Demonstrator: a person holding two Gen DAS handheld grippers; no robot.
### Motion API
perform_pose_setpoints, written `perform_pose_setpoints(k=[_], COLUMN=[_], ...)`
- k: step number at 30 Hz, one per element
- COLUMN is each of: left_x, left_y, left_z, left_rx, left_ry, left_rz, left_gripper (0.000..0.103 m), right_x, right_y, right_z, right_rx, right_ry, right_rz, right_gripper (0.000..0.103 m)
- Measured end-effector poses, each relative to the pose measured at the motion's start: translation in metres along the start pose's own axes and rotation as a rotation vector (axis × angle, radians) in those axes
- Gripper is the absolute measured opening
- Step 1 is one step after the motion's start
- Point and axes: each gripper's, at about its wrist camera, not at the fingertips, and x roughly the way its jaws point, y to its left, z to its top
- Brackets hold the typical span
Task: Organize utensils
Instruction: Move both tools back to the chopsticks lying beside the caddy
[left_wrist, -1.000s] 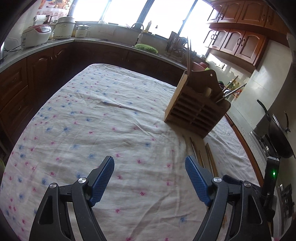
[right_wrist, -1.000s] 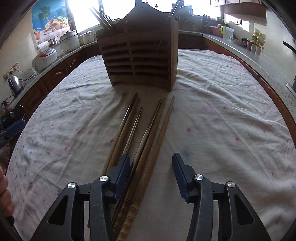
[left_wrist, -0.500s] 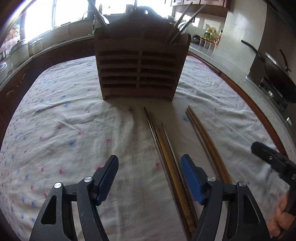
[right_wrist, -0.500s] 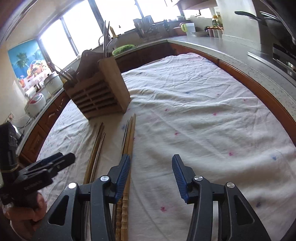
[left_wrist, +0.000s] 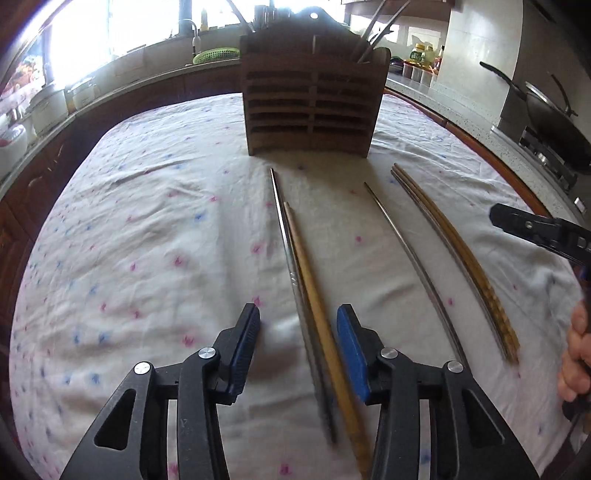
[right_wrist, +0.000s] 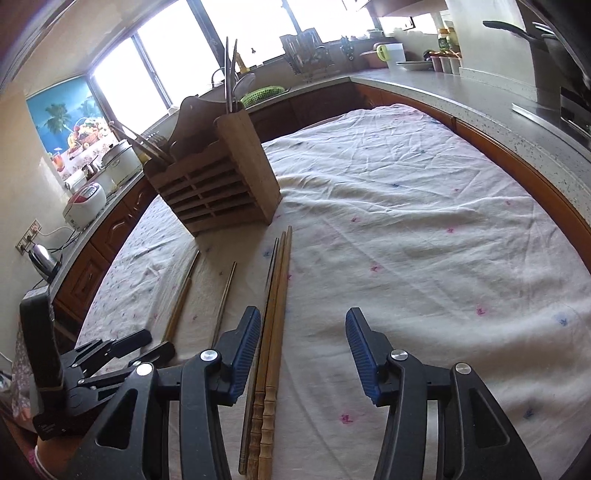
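Note:
A wooden slatted utensil holder (left_wrist: 312, 107) stands on the clothed table, with some utensils in it; it also shows in the right wrist view (right_wrist: 218, 188). Several chopsticks lie in front of it. My left gripper (left_wrist: 297, 332) is open, its jaws either side of a metal chopstick (left_wrist: 291, 266) and a wooden chopstick (left_wrist: 314, 291). A second metal chopstick (left_wrist: 413, 258) and a wooden pair (left_wrist: 461, 258) lie to the right. My right gripper (right_wrist: 303, 343) is open, with the wooden pair (right_wrist: 275, 306) just inside its left finger.
The table carries a white flowered cloth (left_wrist: 147, 240). Counters surround it, with rice cookers (right_wrist: 86, 201), a kettle (right_wrist: 40, 258), a green basket (left_wrist: 216, 55) and a wok (left_wrist: 554, 122). The right gripper shows at the left view's right edge (left_wrist: 535, 229).
My left gripper has moved in over the left chopsticks, which now lie between its jaws. One metal chopstick lies further right. My right gripper has shifted slightly.

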Motion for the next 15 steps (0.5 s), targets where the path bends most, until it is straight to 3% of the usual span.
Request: perform_pose_setpoints(k=[3, 7, 15], left_x=[-0.013, -0.016, 0.033], left_y=[0.017, 0.036, 0.046], left_z=[-0.001, 0.019, 0.075], left_rx=[-0.075, -0.130, -0.110], left_ry=[-0.012, -0.046, -0.016], left_rz=[-0.062, -0.051, -0.031], left_gripper=[0.043, 0.043, 0.043], right_x=[0.007, 0.019, 0.047], right_y=[0.005, 0.011, 0.014], right_z=[0.002, 0.010, 0.039], right_rx=[-0.015, -0.038, -0.066], right_ry=[0.010, 0.018, 0.039], right_rz=[0.004, -0.003, -0.041], right_gripper=[0.048, 0.044, 0.042])
